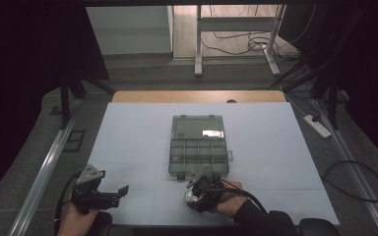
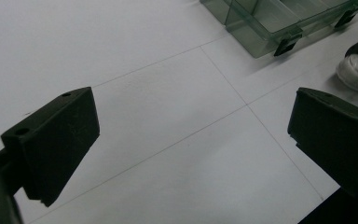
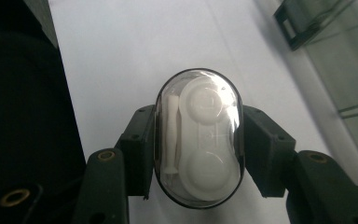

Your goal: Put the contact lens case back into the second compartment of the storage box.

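Observation:
A clear plastic organiser box (image 1: pixel 198 145) lies open in the middle of the white table, lid folded back; its corner (image 2: pixel 279 18) and edge (image 3: pixel 335 46) appear in the gripper views. My right gripper (image 1: pixel 195 196) sits just in front of the box, shut on a clear oval contact lens case (image 3: pixel 198 137) with white round cups and a white stick inside. That case (image 2: pixel 356 72) also appears as a white shape at the right edge of the left gripper view. My left gripper (image 1: pixel 120 192) rests at the front left, open, jaws wide apart with nothing between them over bare table (image 2: pixel 186 130).
The white table cover (image 1: pixel 128 137) has faint grid lines. Its front edge runs just below both hands. A wooden strip (image 1: pixel 197 96) borders the far side. A power strip (image 1: pixel 317 125) and cables lie on the floor to the right; a desk frame stands beyond.

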`<state>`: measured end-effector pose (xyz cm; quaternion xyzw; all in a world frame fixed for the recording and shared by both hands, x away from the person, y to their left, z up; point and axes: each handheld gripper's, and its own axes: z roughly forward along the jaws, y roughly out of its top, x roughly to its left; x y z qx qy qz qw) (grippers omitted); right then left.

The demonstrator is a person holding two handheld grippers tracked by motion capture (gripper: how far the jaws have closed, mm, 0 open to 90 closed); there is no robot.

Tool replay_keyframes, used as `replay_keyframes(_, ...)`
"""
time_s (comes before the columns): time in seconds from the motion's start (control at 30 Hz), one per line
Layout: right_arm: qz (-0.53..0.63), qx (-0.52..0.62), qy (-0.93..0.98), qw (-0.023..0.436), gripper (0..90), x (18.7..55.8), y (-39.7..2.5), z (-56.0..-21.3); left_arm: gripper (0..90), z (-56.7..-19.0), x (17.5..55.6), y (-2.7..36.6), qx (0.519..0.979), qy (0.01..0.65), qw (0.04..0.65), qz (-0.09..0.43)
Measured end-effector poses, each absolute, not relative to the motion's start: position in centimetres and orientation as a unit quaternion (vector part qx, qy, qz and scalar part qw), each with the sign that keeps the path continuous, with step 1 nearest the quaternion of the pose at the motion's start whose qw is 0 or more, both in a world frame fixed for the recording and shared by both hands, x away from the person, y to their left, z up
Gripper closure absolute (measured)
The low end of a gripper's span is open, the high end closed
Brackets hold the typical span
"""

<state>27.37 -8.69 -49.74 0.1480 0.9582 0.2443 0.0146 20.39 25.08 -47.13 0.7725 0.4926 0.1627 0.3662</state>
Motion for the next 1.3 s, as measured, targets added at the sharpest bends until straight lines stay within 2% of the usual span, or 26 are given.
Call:
replay_keyframes(0.6, 0.3, 0.215, 0.929, 0.027, 49.1, 30.2, -9.6, -47.3, 2.1, -47.1, 20.4, 25.1, 0.773, 0.492, 0.365, 0.161)
replay_keyframes(1.3, 0.324, 0.263, 0.908, 0.05, 49.1, 33.9, -9.0, -46.9, 2.1, -47.1, 20.5, 25.0, 0.775, 0.491, 0.365, 0.159)
